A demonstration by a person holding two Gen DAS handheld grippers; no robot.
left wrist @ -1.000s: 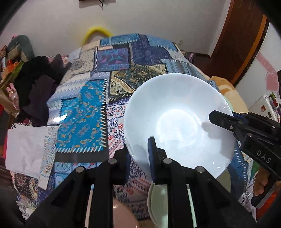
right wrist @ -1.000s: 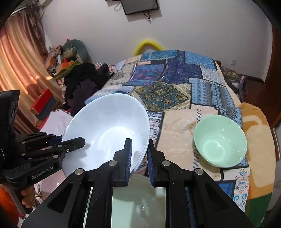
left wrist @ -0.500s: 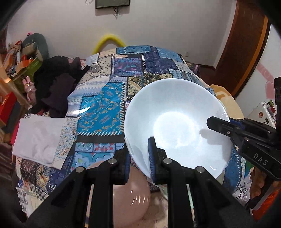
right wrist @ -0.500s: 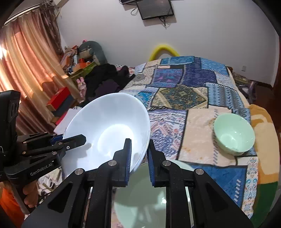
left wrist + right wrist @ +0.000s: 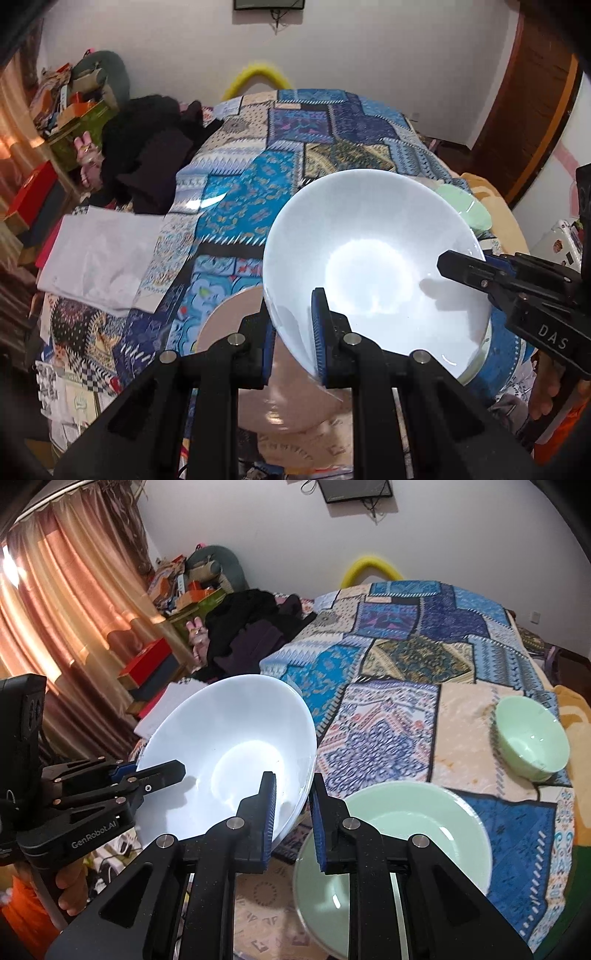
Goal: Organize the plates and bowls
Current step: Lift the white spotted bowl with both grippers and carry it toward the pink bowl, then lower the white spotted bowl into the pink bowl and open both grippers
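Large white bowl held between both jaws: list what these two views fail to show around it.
- Left wrist view: the large white glass bowl covers most of the small mint-green bowl and nearly all the green plate.
- Left wrist view: the pink round plate is blurred and partly behind the left gripper.
- Right wrist view: the pale green plate is blurred, its near edge behind the right gripper.

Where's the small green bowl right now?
The small green bowl sits on the bedspread at the right wrist view's right edge, beyond the green plate, untouched by either gripper.
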